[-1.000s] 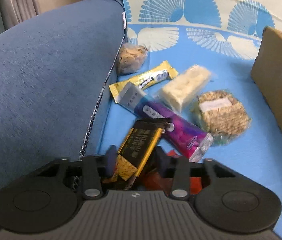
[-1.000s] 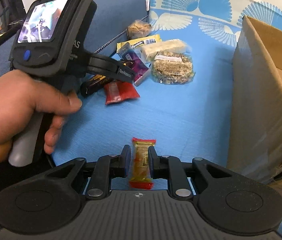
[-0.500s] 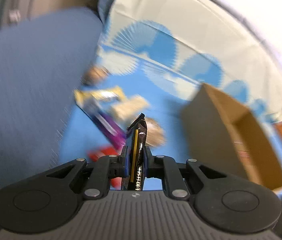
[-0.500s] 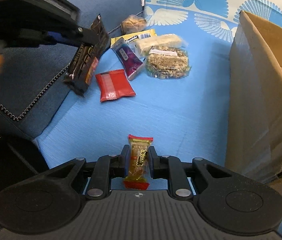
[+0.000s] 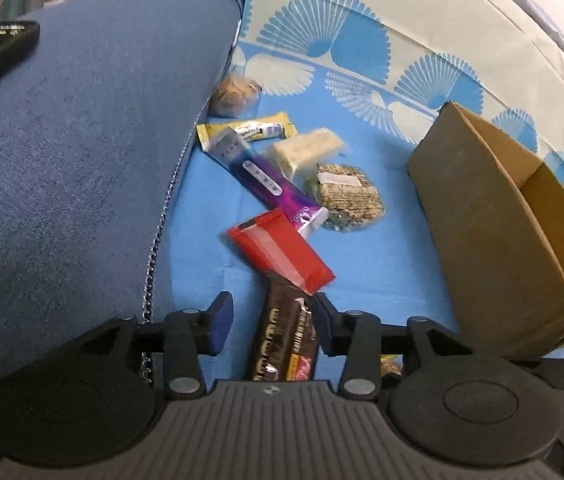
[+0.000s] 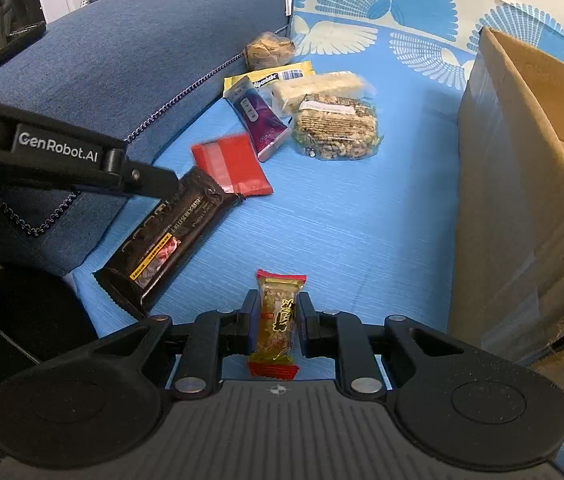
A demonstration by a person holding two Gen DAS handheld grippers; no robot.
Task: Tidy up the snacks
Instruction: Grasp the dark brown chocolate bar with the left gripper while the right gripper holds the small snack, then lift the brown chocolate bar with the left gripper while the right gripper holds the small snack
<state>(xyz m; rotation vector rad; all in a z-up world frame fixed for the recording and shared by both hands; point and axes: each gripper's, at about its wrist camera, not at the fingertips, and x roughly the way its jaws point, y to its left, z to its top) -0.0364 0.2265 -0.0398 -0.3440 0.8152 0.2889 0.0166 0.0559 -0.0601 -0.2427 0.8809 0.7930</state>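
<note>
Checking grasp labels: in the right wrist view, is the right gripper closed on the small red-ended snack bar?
Yes. The right gripper has both pads pressed against the small snack bar.

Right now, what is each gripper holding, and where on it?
Right gripper pinches the small snack bar mid-length. Left gripper, jaws just opening, grips nothing; the dark bar lies between them.

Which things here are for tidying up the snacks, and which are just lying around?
For the job: dark chocolate bar, small orange snack, red packet, purple bar, cardboard box.

Just there: blue sofa arm, patterned cover.
</note>
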